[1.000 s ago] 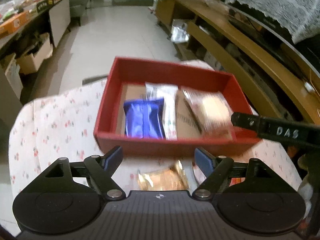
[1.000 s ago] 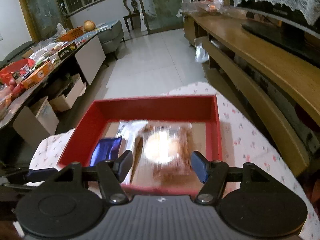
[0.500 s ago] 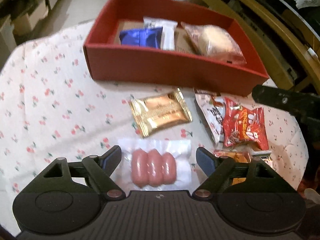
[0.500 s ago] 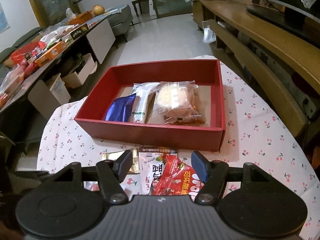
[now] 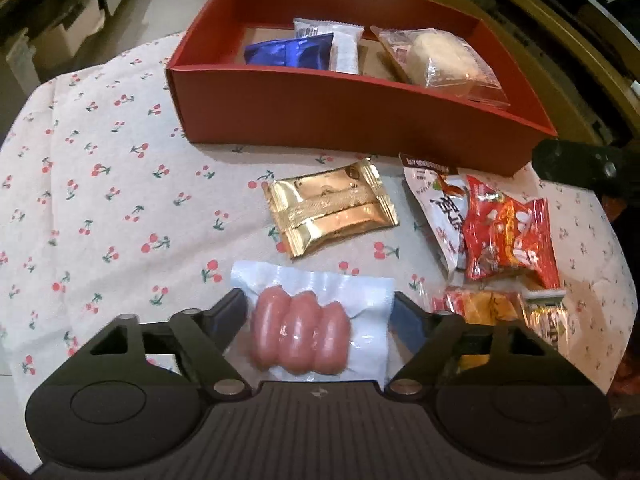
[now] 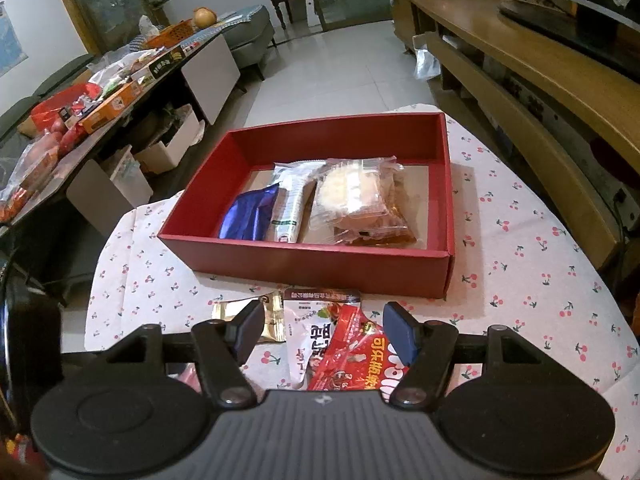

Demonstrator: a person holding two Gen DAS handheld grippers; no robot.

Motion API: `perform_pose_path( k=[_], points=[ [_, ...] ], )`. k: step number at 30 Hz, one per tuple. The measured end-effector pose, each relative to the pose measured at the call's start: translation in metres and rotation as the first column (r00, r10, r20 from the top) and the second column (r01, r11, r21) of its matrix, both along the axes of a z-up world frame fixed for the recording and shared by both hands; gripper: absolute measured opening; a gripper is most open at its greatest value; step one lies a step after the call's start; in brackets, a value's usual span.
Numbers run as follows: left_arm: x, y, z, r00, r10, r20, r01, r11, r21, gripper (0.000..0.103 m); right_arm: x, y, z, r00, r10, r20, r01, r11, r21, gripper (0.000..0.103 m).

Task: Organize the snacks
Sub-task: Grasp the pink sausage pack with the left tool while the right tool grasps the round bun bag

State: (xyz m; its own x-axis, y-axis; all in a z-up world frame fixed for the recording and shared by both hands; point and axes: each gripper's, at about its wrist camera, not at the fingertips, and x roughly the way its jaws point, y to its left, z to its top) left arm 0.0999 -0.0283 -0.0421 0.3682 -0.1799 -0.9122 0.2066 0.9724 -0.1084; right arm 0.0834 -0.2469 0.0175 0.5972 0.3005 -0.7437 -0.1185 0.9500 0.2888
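Closing my left tongs [image 5: 318, 308] around the sausage pack [image 5: 310, 330] on the table [image 5: 100, 200], sausages lengthwise along the fingers, pads not yet pressing. My right tongs [image 6: 322, 330] hang released over the red packet [image 6: 352, 360], near the red box [image 6: 320, 264].

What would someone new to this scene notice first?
Probably the red cardboard box in the middle of the cherry-print tablecloth, already holding a blue foil packet, a white wrapper and a clear-wrapped pastry. Nearer, the left tongs are closing around a clear vacuum pack of three pink sausages, with a gold foil packet beyond.
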Motion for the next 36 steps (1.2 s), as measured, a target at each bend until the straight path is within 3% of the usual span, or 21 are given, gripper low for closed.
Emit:
perform_pose_path(
  k=[11,13,15,16,19,23,27,30,34,36],
  points=[
    [-0.024,0.016,0.006,1.000,0.009,-0.020,-0.009,0.999,-0.032,0.076,-0.010,0.005,-0.005,0.999,0.033,-0.022,-0.034,0.999,-0.027,0.075],
    [-0.029,0.021,0.011,1.000,0.010,-0.010,-0.010,0.999,-0.048,0.073,-0.014,0.008,-0.009,0.998,0.049,-0.042,-0.050,0.998,-0.023,0.075],
    [-0.031,0.024,0.019,1.000,0.003,0.002,-0.003,0.997,-0.082,0.057,-0.019,0.012,-0.015,0.996,0.063,-0.065,-0.065,0.997,-0.028,0.075],
    [-0.031,0.025,0.021,1.000,-0.003,-0.003,0.002,0.996,-0.092,0.056,-0.022,0.014,-0.018,0.995,0.069,-0.079,-0.072,0.997,-0.036,0.075],
    [-0.031,0.025,0.018,1.000,-0.010,-0.014,0.009,0.996,-0.090,0.058,-0.026,0.021,-0.028,0.989,0.091,-0.115,-0.099,0.993,-0.061,0.075],
    [-0.031,0.027,0.017,0.999,-0.012,-0.043,0.006,0.990,-0.139,0.080,-0.024,0.019,-0.037,0.984,0.079,-0.157,-0.089,0.994,-0.058,0.076],
    [-0.033,0.037,0.021,0.999,0.044,-0.027,-0.047,0.991,-0.124,0.085,-0.016,0.023,-0.044,0.979,0.136,-0.150,-0.144,0.989,-0.042,0.076],
    [-0.034,0.050,0.023,0.995,0.093,-0.038,-0.098,0.982,-0.160,0.085,-0.007,0.029,-0.057,0.964,0.163,-0.209,-0.171,0.985,-0.019,0.076],
    [-0.034,0.056,0.021,0.992,0.113,-0.050,-0.120,0.980,-0.156,0.086,-0.008,0.038,-0.068,0.949,0.143,-0.282,-0.177,0.980,-0.097,0.076],
    [-0.033,0.058,0.020,0.992,0.112,-0.054,-0.120,0.980,-0.156,0.086,-0.013,0.041,-0.066,0.945,0.176,-0.277,-0.203,0.977,-0.071,0.077]
  ],
)
